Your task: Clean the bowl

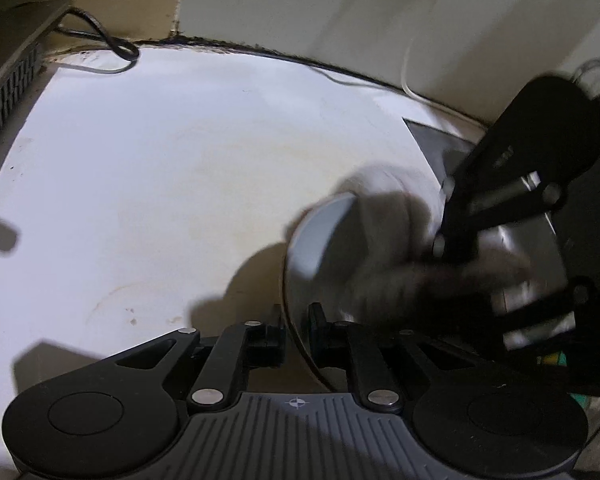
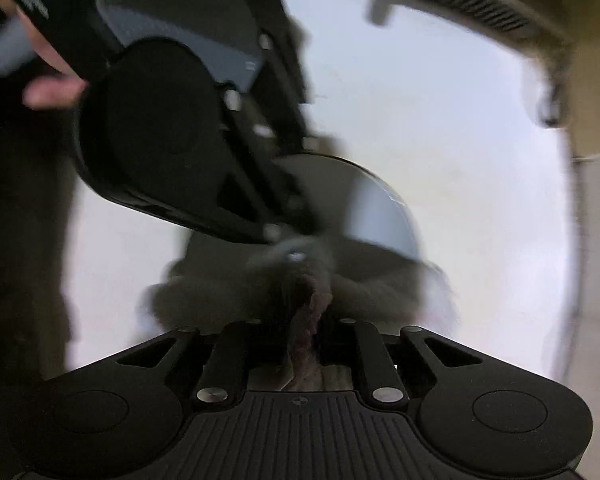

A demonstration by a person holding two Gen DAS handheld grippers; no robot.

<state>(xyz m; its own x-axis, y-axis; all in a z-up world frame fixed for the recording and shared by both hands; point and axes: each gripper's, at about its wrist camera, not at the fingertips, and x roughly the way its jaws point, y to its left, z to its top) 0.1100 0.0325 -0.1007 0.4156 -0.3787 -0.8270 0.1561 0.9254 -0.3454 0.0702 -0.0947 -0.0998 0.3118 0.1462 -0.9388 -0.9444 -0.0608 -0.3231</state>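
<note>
Pinkish cloth [image 2: 306, 344] in right view only

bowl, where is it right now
In the left wrist view the bowl sits lower right on the white table, its rim between the left gripper fingers, right gripper's cloth inside.

Glossy metal bowl [image 1: 320, 240], soft cloth [image 2: 304, 320]

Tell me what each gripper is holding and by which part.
Left gripper pinches the grey metal bowl by its near rim, one finger on each side of the wall. Right gripper is shut on a crumpled cloth, by a bunched fold.
</note>
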